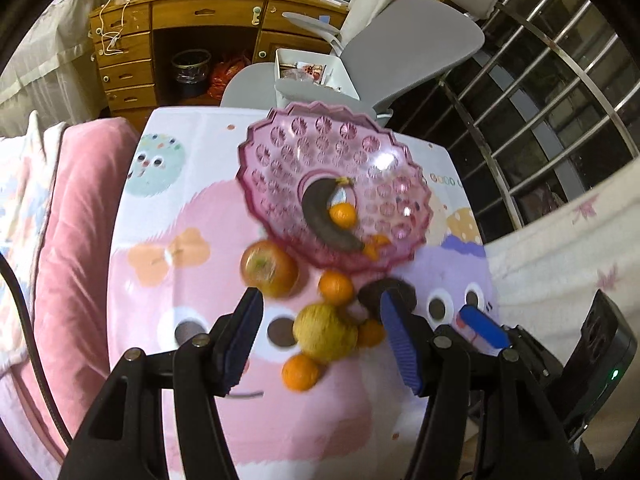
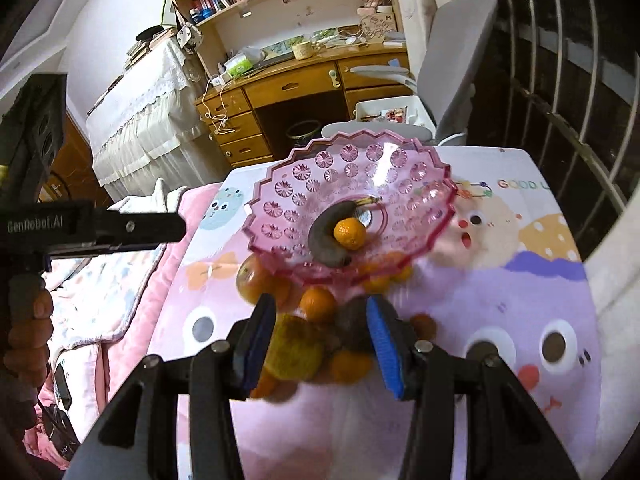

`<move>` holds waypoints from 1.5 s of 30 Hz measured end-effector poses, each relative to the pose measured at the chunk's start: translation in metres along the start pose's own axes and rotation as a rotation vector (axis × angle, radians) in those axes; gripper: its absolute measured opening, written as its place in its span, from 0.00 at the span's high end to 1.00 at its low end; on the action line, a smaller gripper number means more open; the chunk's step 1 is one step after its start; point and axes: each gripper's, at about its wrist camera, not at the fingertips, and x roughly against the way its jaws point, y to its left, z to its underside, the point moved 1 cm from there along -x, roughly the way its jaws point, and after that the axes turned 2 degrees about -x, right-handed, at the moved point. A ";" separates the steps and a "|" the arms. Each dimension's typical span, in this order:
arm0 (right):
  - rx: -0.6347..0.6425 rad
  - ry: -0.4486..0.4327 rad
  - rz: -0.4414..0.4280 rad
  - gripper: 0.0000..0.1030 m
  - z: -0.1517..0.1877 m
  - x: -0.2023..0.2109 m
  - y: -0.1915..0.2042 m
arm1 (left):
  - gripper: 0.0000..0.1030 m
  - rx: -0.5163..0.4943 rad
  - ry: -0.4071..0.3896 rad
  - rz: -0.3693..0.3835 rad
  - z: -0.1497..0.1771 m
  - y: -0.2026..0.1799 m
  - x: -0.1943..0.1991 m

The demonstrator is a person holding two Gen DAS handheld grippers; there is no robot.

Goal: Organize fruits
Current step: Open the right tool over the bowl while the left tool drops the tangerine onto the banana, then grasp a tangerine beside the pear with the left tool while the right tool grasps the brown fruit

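A pink plastic fruit bowl stands on the cartoon-print tablecloth, holding a dark banana and a small orange. In front of it lie a reddish apple, a yellow fruit, a dark fruit and several small oranges. My left gripper hovers open above this pile, touching nothing. My right gripper also hangs open over the pile. Its blue pad shows beside the left one.
Pink bedding lies along the table's left side. A grey office chair with a white box on it stands behind the table, before a wooden desk. Metal window bars run along the right. A hand holds the left gripper.
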 end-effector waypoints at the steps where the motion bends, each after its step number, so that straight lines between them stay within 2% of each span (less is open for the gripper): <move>1: -0.003 0.002 0.006 0.53 0.005 0.004 0.001 | 0.42 0.001 0.002 0.003 0.009 0.002 0.004; 10: 0.005 0.026 0.080 0.53 0.052 0.042 0.009 | 0.42 -0.020 0.058 0.002 0.075 0.012 0.015; 20: 0.080 0.070 0.155 0.53 0.075 0.075 0.002 | 0.42 -0.023 0.080 0.012 0.110 0.007 0.021; 25: 0.174 0.102 0.182 0.43 0.078 0.078 -0.006 | 0.42 -0.010 0.094 0.008 0.115 0.002 0.014; 33: 0.330 0.154 0.156 0.43 0.070 0.062 -0.026 | 0.42 0.044 0.095 -0.040 0.116 -0.008 -0.009; 37: 0.435 0.171 0.128 0.43 0.062 0.046 -0.040 | 0.37 0.093 0.094 -0.080 0.114 -0.012 -0.023; 45: 0.564 0.167 0.073 0.43 0.043 0.009 -0.072 | 0.37 0.144 0.067 -0.168 0.115 -0.018 -0.054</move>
